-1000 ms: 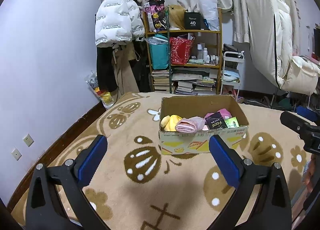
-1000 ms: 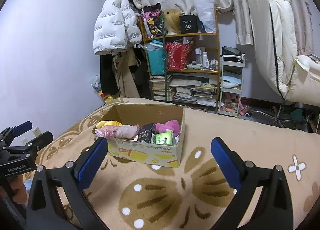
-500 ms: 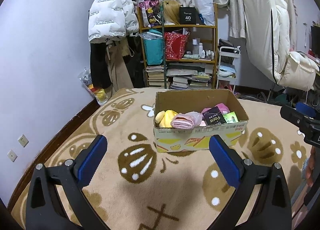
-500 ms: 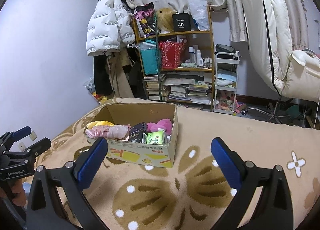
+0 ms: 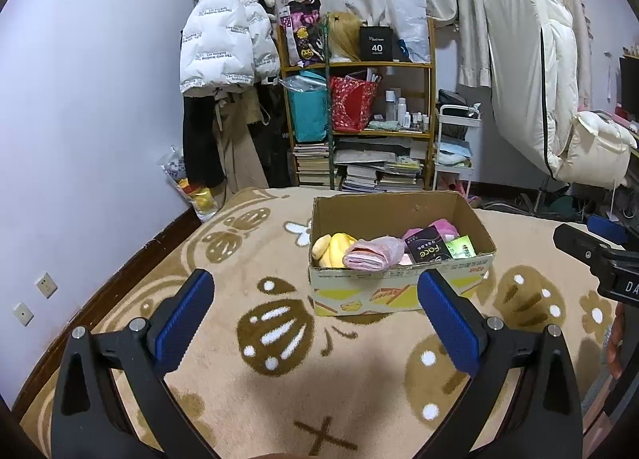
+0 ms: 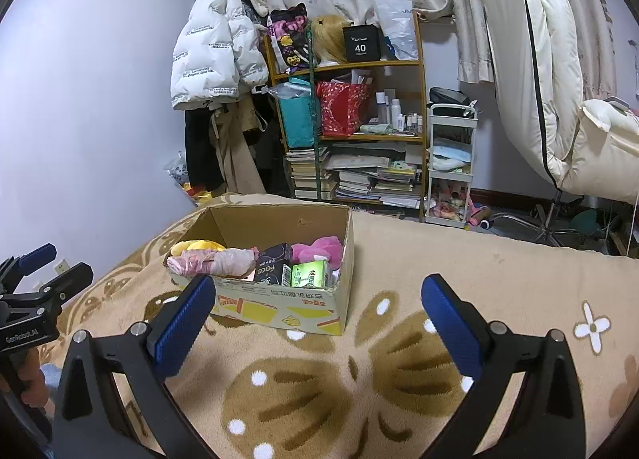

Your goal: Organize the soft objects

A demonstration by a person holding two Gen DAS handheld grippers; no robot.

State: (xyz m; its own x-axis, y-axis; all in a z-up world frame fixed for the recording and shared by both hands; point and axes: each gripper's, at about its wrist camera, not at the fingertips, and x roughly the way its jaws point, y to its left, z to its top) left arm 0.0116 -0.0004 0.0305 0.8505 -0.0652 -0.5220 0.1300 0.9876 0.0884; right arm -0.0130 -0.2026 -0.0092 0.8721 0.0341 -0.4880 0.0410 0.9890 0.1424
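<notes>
Both grippers (image 5: 315, 299) (image 6: 319, 301) spread, empty; we'd pinch the pink bagged roll (image 5: 373, 257) mid-body in the cardboard box (image 5: 399, 293): light, squashy, slippery plastic.

We record a beige plush blanket (image 5: 279, 399) with brown flower-and-dot patterning as the supporting surface. Directly on it we see one open brown cardboard box (image 5: 399, 293) with yellow print on its near side (image 6: 279, 309), standing flat.
</notes>
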